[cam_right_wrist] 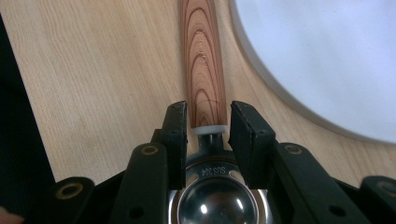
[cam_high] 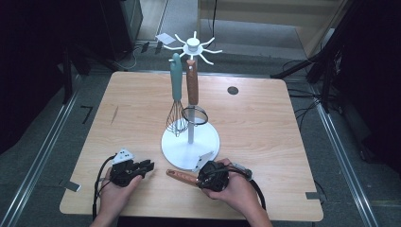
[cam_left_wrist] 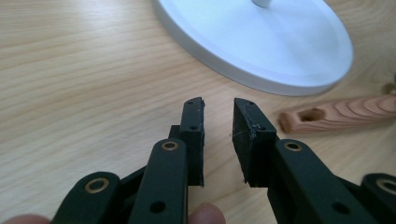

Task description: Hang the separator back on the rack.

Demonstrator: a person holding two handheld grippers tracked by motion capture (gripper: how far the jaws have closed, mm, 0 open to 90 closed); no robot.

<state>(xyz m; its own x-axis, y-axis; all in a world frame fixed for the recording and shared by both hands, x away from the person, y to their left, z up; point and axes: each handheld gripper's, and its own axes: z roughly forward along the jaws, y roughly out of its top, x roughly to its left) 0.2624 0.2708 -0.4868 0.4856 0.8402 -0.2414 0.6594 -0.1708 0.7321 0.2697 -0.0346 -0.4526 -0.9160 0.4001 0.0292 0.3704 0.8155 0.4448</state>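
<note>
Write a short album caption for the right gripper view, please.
The right gripper's black jaws straddle a wooden-handled steel spoon lying beside the white stand base.

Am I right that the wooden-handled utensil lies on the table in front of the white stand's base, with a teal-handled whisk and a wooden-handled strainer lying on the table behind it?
Not quite. The whisk and strainer hang from the hooks at the top of the white stand; they are not lying on the table. The high view shows this. The wooden-handled utensil does lie on the table in front of the base.
</note>
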